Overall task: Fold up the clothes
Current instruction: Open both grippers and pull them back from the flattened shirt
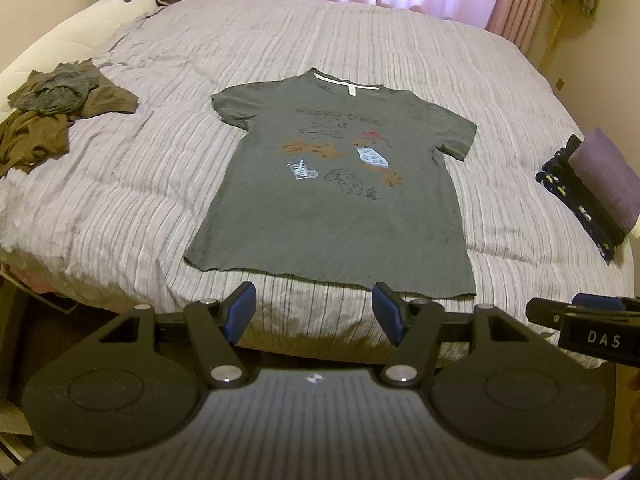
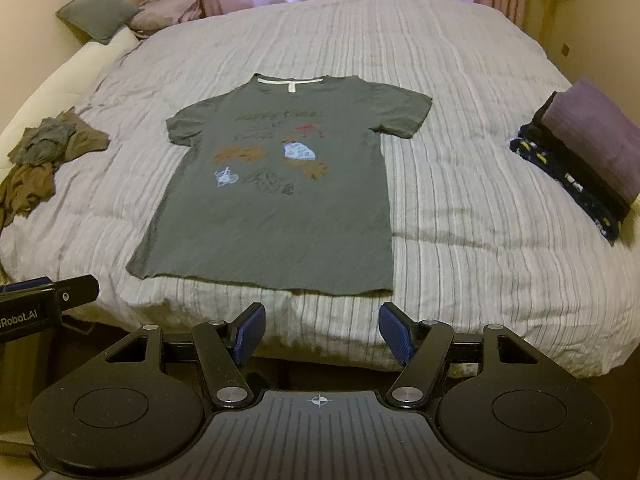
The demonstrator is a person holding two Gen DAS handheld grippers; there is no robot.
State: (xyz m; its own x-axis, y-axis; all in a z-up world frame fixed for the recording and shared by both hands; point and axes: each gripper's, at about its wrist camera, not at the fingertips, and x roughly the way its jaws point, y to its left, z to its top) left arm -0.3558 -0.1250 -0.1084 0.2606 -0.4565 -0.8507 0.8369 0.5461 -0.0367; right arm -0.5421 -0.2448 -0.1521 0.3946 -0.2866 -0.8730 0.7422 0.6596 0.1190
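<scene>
One grey printed T-shirt (image 1: 332,184) lies flat, face up, in the middle of a striped bed (image 1: 360,40), collar away. Two claws hover at the near edge, left claw (image 1: 314,312) and right claw (image 2: 322,330), each spread and empty. One crumpled clothes heap (image 1: 52,108) sits left; one folded stack (image 2: 584,152) right.

We are holding the right gripper (image 2: 321,330) with jaws spread and empty, the grey T-shirt (image 2: 272,200) lying flat just beyond our fingertips.
</scene>
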